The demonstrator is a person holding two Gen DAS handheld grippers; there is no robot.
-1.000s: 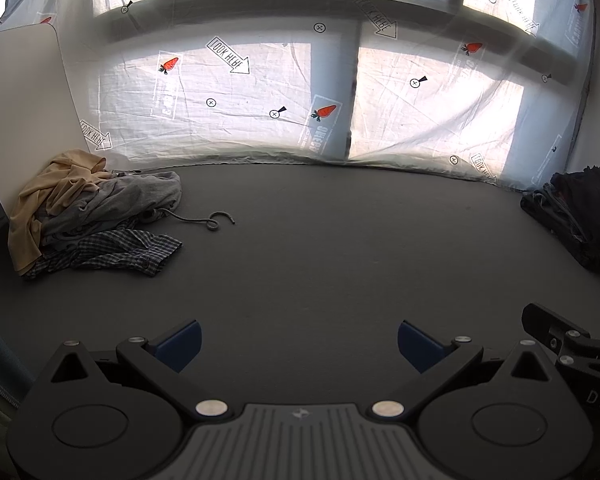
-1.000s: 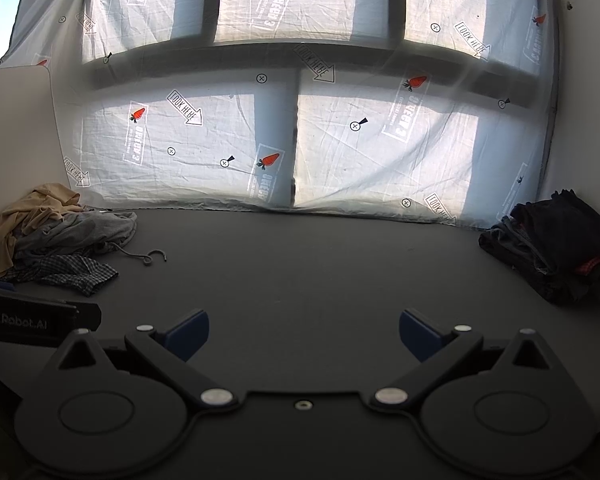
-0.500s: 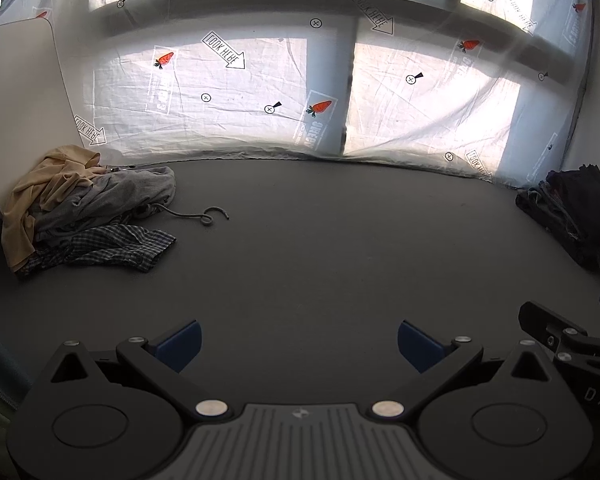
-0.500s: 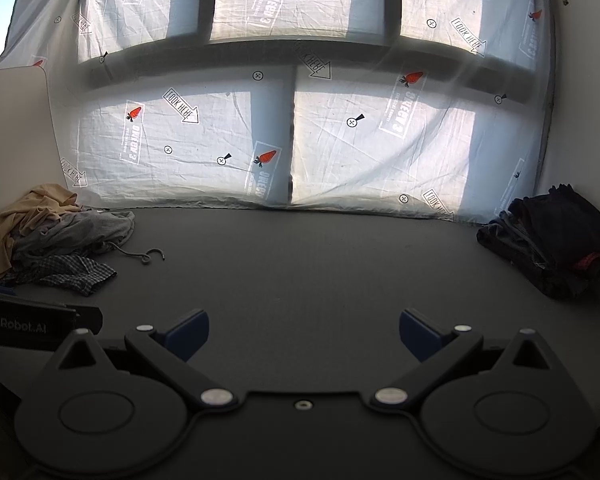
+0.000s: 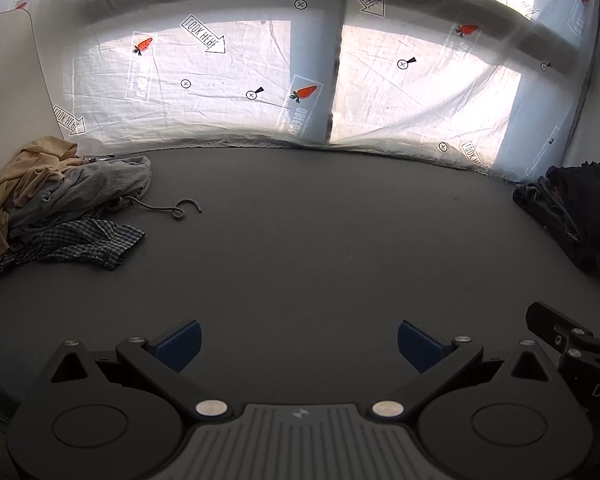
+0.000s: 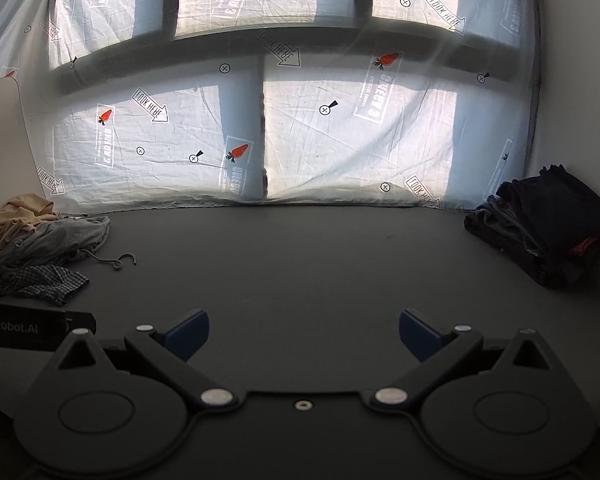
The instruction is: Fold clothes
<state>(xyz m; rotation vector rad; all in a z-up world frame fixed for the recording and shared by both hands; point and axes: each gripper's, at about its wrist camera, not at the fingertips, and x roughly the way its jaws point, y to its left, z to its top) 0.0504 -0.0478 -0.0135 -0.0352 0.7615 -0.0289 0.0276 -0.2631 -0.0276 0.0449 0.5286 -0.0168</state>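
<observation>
A heap of unfolded clothes (image 5: pixel 52 200) (image 6: pixel 32 248) lies at the far left of the dark table: a tan garment, a grey one with a loose drawstring (image 5: pixel 172 210), and a checked shirt (image 5: pixel 80 244) in front. A stack of dark clothes (image 5: pixel 572 212) (image 6: pixel 540 224) sits at the far right. My left gripper (image 5: pixel 298 344) is open over the near table, empty. My right gripper (image 6: pixel 304 334) is open and empty too, level with it on the right. Neither touches any cloth.
The dark grey table (image 5: pixel 300 240) stretches between the two piles. A white printed sheet (image 6: pixel 300 128) hangs across the back, lit from behind. A white wall panel (image 5: pixel 8 80) stands at the left. The right gripper's body (image 5: pixel 572 344) shows at the left wrist view's right edge.
Both grippers have tilted or drifted slightly, so the piles sit a little lower and shifted in view. The jaws stay open and nothing on the table has moved.
</observation>
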